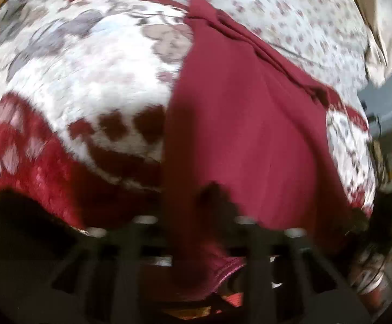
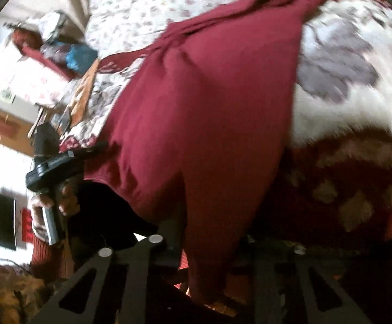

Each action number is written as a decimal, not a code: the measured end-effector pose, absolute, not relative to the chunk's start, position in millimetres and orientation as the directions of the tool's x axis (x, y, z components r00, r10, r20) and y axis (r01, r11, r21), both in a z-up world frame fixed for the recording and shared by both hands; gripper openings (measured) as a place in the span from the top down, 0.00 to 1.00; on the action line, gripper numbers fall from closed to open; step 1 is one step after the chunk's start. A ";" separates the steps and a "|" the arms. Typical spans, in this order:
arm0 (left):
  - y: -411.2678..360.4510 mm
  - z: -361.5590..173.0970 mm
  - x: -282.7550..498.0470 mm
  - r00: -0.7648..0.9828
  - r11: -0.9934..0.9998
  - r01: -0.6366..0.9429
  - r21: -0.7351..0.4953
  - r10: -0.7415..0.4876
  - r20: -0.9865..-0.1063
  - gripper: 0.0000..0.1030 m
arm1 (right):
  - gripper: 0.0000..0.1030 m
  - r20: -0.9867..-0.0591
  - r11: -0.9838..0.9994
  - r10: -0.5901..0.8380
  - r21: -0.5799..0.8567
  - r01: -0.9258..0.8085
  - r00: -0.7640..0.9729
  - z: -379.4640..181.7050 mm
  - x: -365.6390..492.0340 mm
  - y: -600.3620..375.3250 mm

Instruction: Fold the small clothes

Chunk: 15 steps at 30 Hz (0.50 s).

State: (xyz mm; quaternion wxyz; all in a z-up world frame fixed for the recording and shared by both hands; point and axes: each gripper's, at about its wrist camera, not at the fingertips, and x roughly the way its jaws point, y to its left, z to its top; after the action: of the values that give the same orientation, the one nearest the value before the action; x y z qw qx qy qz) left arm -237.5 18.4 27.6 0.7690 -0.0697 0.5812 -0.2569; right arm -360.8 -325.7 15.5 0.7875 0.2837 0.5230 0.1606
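A dark red garment (image 1: 239, 124) hangs stretched above the bed, its far end bunched toward the floral sheet. My left gripper (image 1: 196, 245) is shut on the garment's near hem, which folds between the black fingers. In the right wrist view the same garment (image 2: 204, 113) spreads from my right gripper (image 2: 206, 248), which is shut on another part of its near edge. The left gripper (image 2: 50, 167), held in a hand, shows at the left of that view, gripping the garment's corner. Both views are motion-blurred.
A plush white and red floral blanket (image 1: 69, 86) covers the bed under the garment, with a small-flower sheet (image 1: 304, 16) beyond. A pile of clothes and a blue item (image 2: 77, 56) lies at the far left. A dark screen (image 2: 2, 218) stands on the floor side.
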 end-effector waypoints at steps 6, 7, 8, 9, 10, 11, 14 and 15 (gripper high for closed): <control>16.4 50.9 -229.4 0.289 0.874 0.347 -0.340 -0.444 -0.848 0.91 | 0.82 -0.691 0.789 0.523 0.614 0.024 0.498 47.6 -342.0 -350.7; 15.7 53.5 -227.1 0.299 0.879 0.344 -0.330 -0.436 -0.849 0.91 | 0.82 -0.689 0.791 0.518 0.612 0.023 0.506 49.7 -341.0 -355.4; 14.6 55.6 -224.8 0.310 0.883 0.343 -0.319 -0.427 -0.849 0.91 | 0.82 -0.684 0.790 0.513 0.613 0.026 0.519 52.3 -338.2 -359.8; 12.1 58.1 -222.4 0.328 0.890 0.342 -0.303 -0.415 -0.849 0.91 | 0.82 -0.678 0.789 0.508 0.614 0.031 0.531 54.4 -336.5 -363.6; 11.0 59.7 -220.7 0.342 0.895 0.340 -0.289 -0.404 -0.848 0.91 | 0.82 -0.672 0.788 0.498 0.614 0.037 0.549 56.6 -335.6 -368.4; 9.9 60.5 -219.2 0.353 0.899 0.338 -0.279 -0.396 -0.848 0.91 | 0.82 -0.663 0.785 0.486 0.617 0.049 0.570 58.4 -334.1 -371.1; 6.9 64.1 -214.6 0.384 0.907 0.333 -0.257 -0.380 -0.842 0.91 | 0.82 -0.645 0.769 0.480 0.636 0.068 0.595 58.1 -328.8 -372.6; 4.9 65.9 -213.6 0.390 0.908 0.336 -0.251 -0.377 -0.840 0.91 | 0.82 -0.645 0.770 0.478 0.634 0.068 0.596 59.4 -328.1 -372.9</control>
State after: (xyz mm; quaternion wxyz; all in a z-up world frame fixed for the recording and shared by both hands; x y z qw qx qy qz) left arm -213.6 4.9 65.9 0.8336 -0.0202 0.5090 -0.2137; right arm -328.1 -372.9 59.4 0.8356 0.3159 0.4322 0.1229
